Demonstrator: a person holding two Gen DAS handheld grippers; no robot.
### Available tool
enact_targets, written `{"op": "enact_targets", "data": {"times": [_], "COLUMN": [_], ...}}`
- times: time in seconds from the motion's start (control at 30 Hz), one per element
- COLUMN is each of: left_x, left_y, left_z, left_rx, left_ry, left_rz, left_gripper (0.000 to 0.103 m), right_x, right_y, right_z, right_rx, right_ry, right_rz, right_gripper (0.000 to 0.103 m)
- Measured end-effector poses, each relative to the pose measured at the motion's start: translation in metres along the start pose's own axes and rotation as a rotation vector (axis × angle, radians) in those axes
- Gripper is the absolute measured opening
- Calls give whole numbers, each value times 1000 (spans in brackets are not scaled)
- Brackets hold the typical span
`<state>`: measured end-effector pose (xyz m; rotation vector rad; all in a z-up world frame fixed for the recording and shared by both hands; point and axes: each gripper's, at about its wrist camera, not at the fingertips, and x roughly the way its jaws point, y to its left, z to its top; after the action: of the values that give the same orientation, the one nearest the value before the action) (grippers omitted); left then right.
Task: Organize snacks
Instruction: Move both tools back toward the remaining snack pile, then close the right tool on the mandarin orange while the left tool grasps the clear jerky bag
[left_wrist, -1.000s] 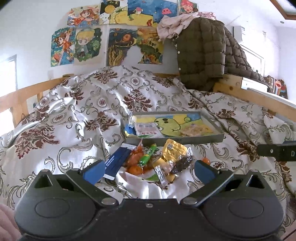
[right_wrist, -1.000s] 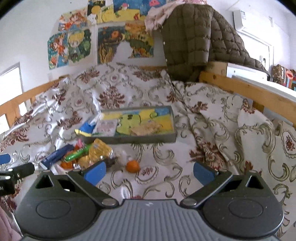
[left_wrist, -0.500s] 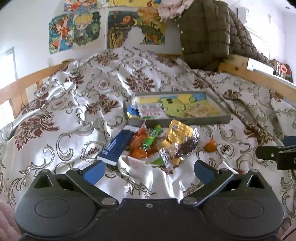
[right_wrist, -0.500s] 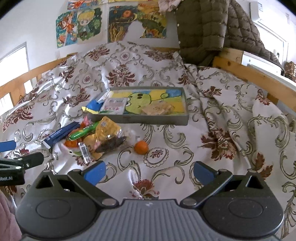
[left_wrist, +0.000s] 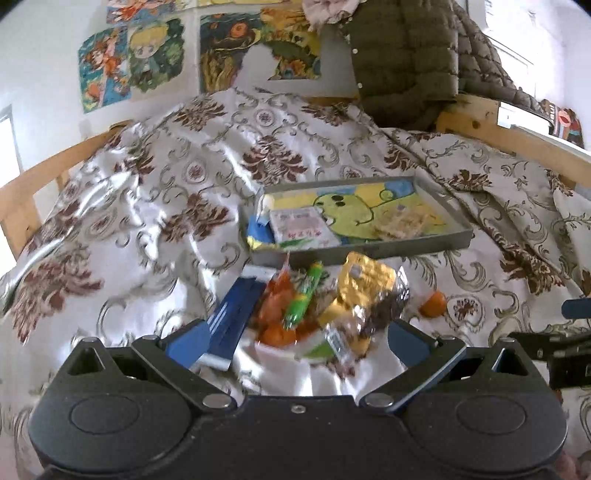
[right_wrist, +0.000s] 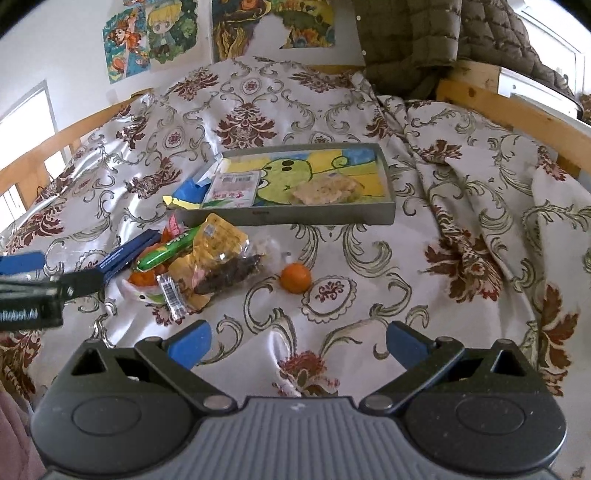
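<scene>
A pile of snacks lies on the bedspread: a blue box (left_wrist: 236, 310), a green stick pack (left_wrist: 304, 295), a yellow pouch (left_wrist: 364, 278), a dark clear bag (right_wrist: 229, 275) and orange fruits (left_wrist: 277, 334). One loose orange (right_wrist: 295, 278) lies to the right of the pile. Behind stands a grey tray (left_wrist: 461, 236) with a green cartoon picture; it holds a white packet (left_wrist: 301, 230), a blue packet (left_wrist: 258, 230) and a pale snack (right_wrist: 327, 190). My left gripper (left_wrist: 291, 341) is open, just in front of the pile. My right gripper (right_wrist: 295, 341) is open and empty, short of the loose orange.
The bed has a floral satin cover and a wooden frame (right_wrist: 517, 107). A brown quilted jacket (left_wrist: 406, 55) hangs at the back right. Cartoon posters (left_wrist: 133, 62) cover the wall behind.
Both grippers have moved forward and down toward the snacks. The pile now lies between the left fingers' tips and the loose orange is nearer the right gripper. Nothing was picked up.
</scene>
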<state>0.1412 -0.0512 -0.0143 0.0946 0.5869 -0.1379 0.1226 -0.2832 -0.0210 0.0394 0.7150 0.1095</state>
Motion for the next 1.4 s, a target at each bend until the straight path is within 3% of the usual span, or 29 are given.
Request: {"op": "enact_targets", "data": {"times": [0.5, 0.67, 0.9, 1.0, 1.17, 1.4], "left_x": [55, 64, 67, 72, 87, 104], "left_y": [-15, -10, -6, -13, -28, -30], "left_z": [19, 24, 16, 13, 5, -2], "left_rx": [118, 149, 174, 207, 348, 386], "left_ry": [6, -37, -114, -87, -12, 66], "left_rz": [-89, -149, -248, -289, -235, -278], "left_gripper": [102, 102, 102, 102, 102, 102], "right_x": [16, 20, 38, 47, 67, 91], "right_y": [-20, -20, -24, -22, -10, -5], "right_z": [14, 20, 20, 22, 20, 18], "right_rx": [49, -5, -41, -90, -200, -288], "right_ry": [-79, -122, -80, -76, -39, -20], "right_rz": [4, -12, -19, -14, -41, -41], "right_gripper": [103, 103, 103, 103, 103, 103]}}
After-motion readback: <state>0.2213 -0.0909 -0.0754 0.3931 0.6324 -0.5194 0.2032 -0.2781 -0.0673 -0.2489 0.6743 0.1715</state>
